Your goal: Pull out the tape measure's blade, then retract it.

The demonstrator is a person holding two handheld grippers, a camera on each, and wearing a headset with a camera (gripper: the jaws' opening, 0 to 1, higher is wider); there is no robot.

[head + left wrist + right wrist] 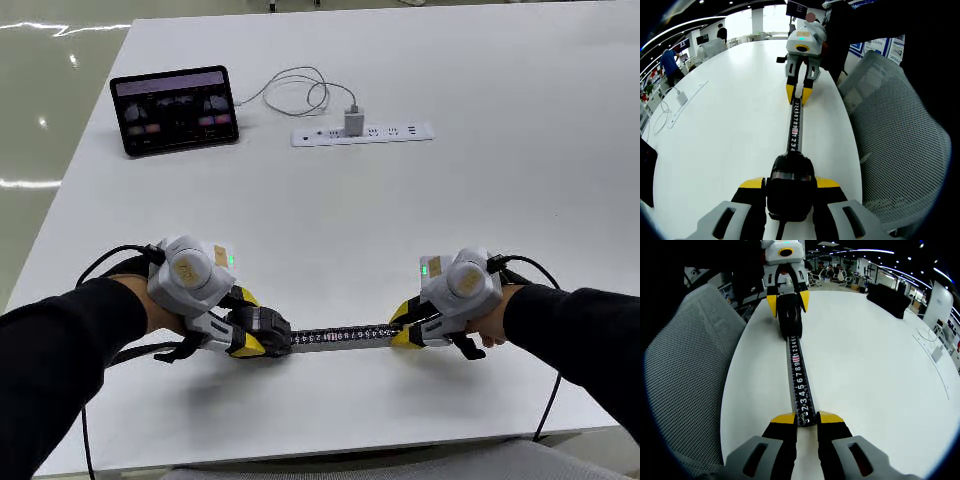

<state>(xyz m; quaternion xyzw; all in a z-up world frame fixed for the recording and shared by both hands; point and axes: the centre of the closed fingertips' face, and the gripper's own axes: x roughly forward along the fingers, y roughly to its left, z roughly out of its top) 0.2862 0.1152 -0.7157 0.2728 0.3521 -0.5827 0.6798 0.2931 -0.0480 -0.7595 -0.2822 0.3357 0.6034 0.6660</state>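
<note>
At the white workbench's (400,220) near edge, the left gripper (247,322) clamps the tape measure (790,187) case and the right gripper (805,419) pinches the blade (800,375) tip, so a short length is out; retraction seemingly remains.

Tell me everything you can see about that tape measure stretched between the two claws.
The tape measure has a compact black case, plastic by the look of it, clamped between the yellow-tipped jaws of the left gripper. Its blade is partly pulled out: a narrow dark strip with pale numerals and a red mark, running straight and low along the white table. The right gripper pinches the blade's free end. I cannot tell whether the case rests on the table.
</note>
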